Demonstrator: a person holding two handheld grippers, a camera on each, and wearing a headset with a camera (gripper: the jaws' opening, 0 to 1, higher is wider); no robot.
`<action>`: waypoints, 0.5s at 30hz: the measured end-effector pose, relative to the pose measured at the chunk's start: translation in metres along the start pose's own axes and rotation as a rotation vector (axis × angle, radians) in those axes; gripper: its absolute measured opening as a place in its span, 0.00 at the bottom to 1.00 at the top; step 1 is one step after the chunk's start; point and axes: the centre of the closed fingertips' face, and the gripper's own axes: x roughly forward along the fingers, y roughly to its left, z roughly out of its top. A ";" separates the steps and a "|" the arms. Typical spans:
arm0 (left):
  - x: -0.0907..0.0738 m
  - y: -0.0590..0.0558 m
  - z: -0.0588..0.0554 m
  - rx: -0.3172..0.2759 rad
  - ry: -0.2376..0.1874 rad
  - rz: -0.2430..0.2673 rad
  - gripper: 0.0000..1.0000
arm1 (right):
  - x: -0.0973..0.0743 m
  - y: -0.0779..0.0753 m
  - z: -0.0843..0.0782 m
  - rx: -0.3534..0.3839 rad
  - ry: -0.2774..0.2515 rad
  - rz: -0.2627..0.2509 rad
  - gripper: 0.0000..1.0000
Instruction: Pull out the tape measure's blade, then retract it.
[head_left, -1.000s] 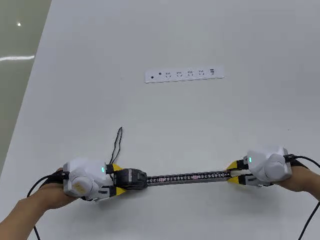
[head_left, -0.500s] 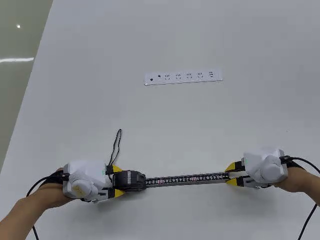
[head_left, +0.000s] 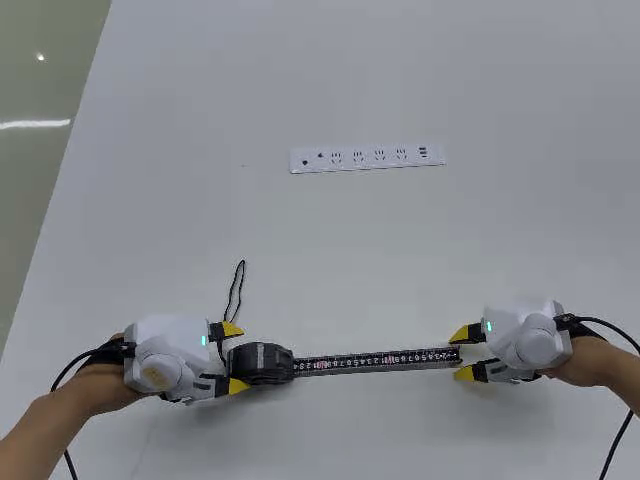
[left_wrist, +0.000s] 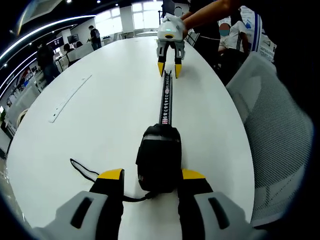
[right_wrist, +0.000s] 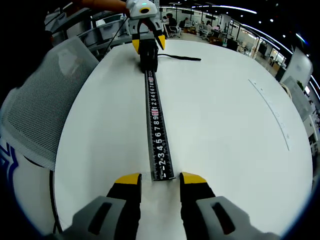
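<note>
Black tape measure (head_left: 260, 362) lies on the white worktop (head_left: 400, 250) in the lower left of the head view, with its blade (head_left: 380, 357) drawn out flat toward the lower right. The left tongs (head_left: 235, 357) are apart. The case sits between their yellow tips, and the left gripper view shows a gap on one side. The right tongs (head_left: 462, 353) are apart too, and the end of the blade lies between their tips without being pinched. A thin black strap (head_left: 235, 290) lies above the case. A white power strip (head_left: 367, 156) lies well apart, above the centre.
</note>
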 end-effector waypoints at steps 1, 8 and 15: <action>-0.001 0.001 0.001 -0.017 -0.009 0.006 0.40 | -0.001 0.001 0.000 0.003 0.002 -0.003 0.32; -0.010 -0.001 0.001 -0.063 -0.034 0.038 0.42 | -0.006 0.002 -0.003 0.046 -0.005 -0.038 0.36; -0.016 -0.009 -0.001 -0.125 -0.053 0.074 0.49 | -0.015 0.007 -0.001 0.123 -0.025 -0.073 0.43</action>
